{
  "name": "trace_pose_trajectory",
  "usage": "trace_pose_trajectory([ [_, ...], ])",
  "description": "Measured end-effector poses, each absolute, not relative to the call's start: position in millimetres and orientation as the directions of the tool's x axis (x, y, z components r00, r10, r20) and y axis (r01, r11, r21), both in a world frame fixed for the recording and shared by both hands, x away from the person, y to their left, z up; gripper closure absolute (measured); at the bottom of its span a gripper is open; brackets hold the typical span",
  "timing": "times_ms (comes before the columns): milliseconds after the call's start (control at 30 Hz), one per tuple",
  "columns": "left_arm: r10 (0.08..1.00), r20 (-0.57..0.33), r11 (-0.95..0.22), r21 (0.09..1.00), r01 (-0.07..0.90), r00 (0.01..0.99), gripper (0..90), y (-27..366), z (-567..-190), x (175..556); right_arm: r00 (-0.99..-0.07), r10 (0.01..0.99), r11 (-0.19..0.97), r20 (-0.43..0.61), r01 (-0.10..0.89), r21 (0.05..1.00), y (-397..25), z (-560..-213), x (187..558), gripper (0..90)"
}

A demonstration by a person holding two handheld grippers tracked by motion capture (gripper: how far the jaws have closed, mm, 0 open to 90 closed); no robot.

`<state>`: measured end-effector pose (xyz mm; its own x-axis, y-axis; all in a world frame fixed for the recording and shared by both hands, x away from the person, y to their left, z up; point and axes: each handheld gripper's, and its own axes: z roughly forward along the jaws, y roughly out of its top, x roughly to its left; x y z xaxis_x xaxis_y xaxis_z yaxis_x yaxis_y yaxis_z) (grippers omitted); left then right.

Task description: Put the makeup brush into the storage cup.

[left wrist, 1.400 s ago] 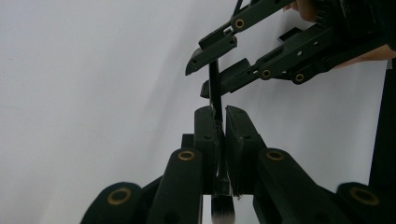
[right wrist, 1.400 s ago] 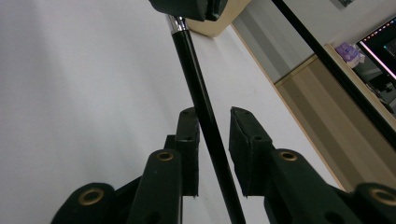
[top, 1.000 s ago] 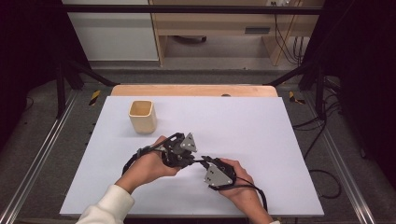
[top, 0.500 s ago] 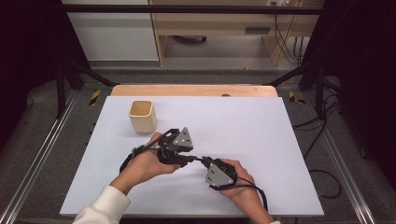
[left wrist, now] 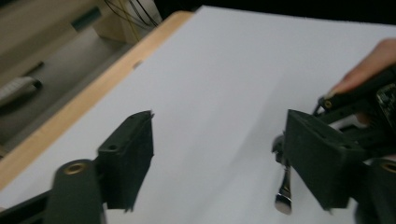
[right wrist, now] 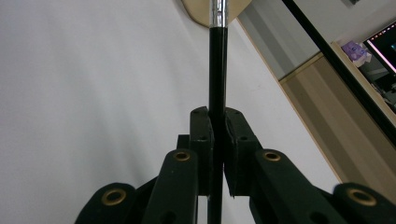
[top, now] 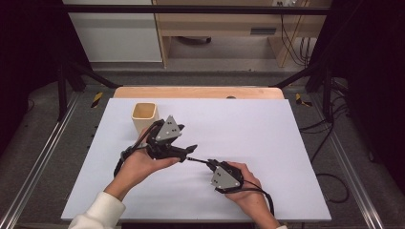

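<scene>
A thin black rod with a silver tip (right wrist: 217, 70) sticks out forward from my right gripper (right wrist: 217, 119), whose jaws are shut on its shaft. In the high view the rod (top: 198, 161) points left from the right gripper (top: 210, 165) toward the left gripper (top: 187, 152). My left gripper (left wrist: 219, 154) is open with nothing between its jaws. The rod's silver end (left wrist: 283, 193) shows just beside its right jaw, outside the gap. A tan square cup (top: 144, 117) stands upright behind the left hand.
The white table sheet (top: 267, 129) has free room to the right and at the back. A wooden edge (top: 200, 92) runs along the far side. Metal rails and cables lie on the floor around the table.
The left hand and its gripper have shifted a little left and back, toward the cup, and turned. The right gripper has stayed almost still with the rod.
</scene>
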<state>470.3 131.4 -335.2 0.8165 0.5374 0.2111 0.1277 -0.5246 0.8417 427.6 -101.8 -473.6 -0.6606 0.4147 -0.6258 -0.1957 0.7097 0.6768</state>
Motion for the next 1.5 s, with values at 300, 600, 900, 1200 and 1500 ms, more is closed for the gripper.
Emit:
trace_pose_trajectory([
  [300,0.583,0.155,-0.434,0.889,0.144,0.797,4.8,149.7,-342.9,468.3,-0.672,0.457,0.678,-0.583,-0.161,0.717,-104.9,-471.5,429.4,83.4],
  [600,0.598,0.118,-0.357,0.925,0.132,0.793,3.2,155.8,-366.8,459.1,-0.7,0.535,0.58,-0.473,-0.103,0.808,-108.2,-465.5,432.6,83.4],
  [900,0.589,0.097,-0.334,0.933,0.133,0.802,3.6,147.2,-386.7,450.2,-0.724,0.594,0.458,-0.351,-0.055,0.887,-108.1,-460.0,434.6,83.4],
  [1200,0.595,0.047,-0.295,0.942,0.163,0.803,3.7,133.7,-400.0,446.9,-0.731,0.616,0.407,-0.294,-0.025,0.913,-104.4,-460.9,437.7,83.4],
  [1500,0.62,0.005,-0.238,0.954,0.181,0.785,10.0,123.9,-406.1,447.3,-0.746,0.626,0.349,-0.226,0.009,0.937,-102.6,-461.8,439.0,83.4],
])
